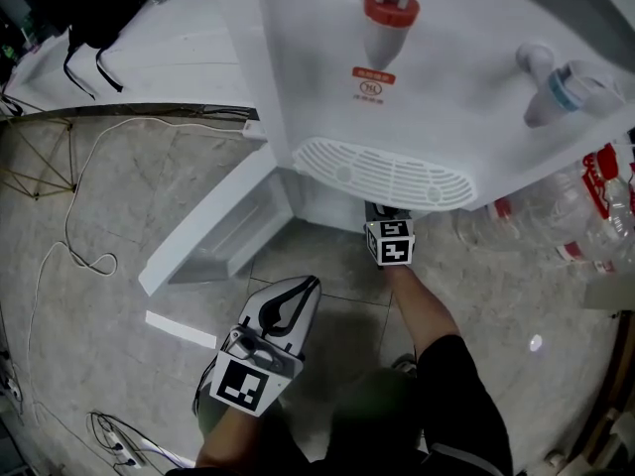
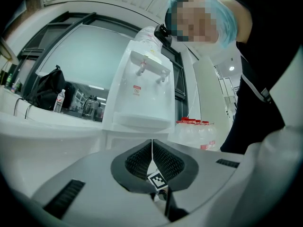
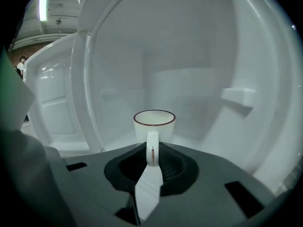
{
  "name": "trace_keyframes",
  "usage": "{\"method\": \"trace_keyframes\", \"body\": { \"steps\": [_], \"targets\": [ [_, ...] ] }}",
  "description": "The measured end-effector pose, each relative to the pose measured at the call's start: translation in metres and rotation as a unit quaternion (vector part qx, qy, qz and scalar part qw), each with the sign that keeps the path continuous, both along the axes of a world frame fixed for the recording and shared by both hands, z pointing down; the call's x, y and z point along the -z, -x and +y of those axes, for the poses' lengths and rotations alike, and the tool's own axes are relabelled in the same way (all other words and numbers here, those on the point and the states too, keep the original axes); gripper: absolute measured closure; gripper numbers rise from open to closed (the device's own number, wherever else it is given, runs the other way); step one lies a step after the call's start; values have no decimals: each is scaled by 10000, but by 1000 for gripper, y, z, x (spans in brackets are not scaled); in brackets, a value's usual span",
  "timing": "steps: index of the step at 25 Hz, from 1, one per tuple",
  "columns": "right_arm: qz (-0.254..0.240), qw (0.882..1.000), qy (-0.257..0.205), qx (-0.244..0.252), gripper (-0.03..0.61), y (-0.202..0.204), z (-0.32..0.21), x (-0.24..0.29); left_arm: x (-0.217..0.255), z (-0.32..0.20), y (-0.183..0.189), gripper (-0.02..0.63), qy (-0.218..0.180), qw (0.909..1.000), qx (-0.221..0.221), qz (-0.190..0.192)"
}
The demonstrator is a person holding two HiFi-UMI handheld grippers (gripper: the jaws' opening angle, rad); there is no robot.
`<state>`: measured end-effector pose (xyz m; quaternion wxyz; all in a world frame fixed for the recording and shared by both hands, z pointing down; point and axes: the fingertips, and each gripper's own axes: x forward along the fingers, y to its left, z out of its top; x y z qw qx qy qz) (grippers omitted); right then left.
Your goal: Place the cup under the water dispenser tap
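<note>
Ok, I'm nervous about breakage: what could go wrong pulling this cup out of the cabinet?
The right gripper grips the cup only by its thin handle, so it may swing or slip once lifted. The open door stands close at the left and the drip tray juts out overhead; the cup could knock either coming out.

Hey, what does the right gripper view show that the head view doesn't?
Only the right gripper view: a white cup with a dark rim, standing inside the lower cabinet, its handle pinched between the right tongs.

Only the head view: the red tap, the blue tap, the drip grille, the left tongs, water bottles and a cable on the floor.

Both: the white water dispenser and its open cabinet door.
</note>
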<state>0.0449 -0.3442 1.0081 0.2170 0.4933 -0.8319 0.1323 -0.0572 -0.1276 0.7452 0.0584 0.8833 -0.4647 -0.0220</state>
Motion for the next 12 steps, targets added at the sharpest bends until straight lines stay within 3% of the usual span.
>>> {"method": "trace_keyframes", "body": {
  "steps": [7,12],
  "targets": [
    [-285,9992,238,140,500,2,20,7,0,-1,7,592,-10,10000,83,22],
    [-470,9970,347,516,500,1,56,30,0,-4,13,592,-22,9998,169,66]
  ]
}}
